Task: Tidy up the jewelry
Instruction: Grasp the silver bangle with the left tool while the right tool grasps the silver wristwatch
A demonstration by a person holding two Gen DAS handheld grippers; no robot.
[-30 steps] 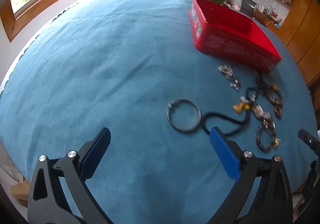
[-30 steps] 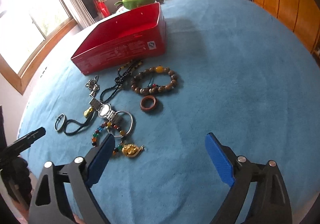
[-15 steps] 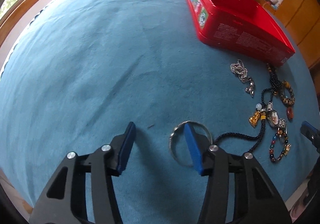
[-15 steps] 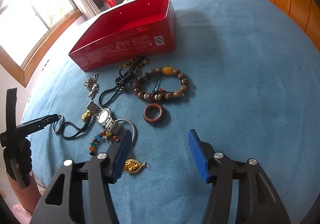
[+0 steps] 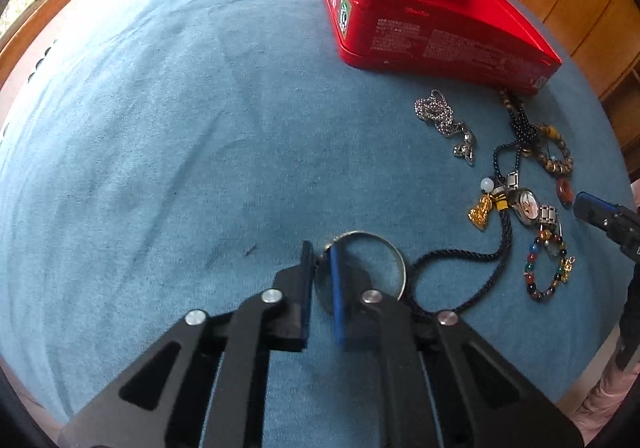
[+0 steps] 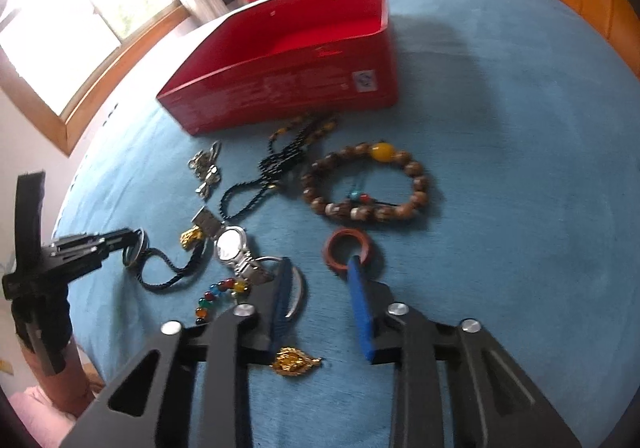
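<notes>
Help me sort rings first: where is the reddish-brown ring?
In the right wrist view, the reddish-brown ring lies on the blue cloth, just below the wooden bead bracelet, at the tip of the right gripper's right finger.

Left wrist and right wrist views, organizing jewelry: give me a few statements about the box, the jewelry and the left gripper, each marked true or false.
1. The watch lies on the blue cloth, outside the red box. True.
2. The red box has a lid on it. False: its top is open.
3. The left gripper is shut on the rim of the silver bangle. True.
4. The wooden bead bracelet lies inside the red box. False: it lies on the cloth in front of the box.
</notes>
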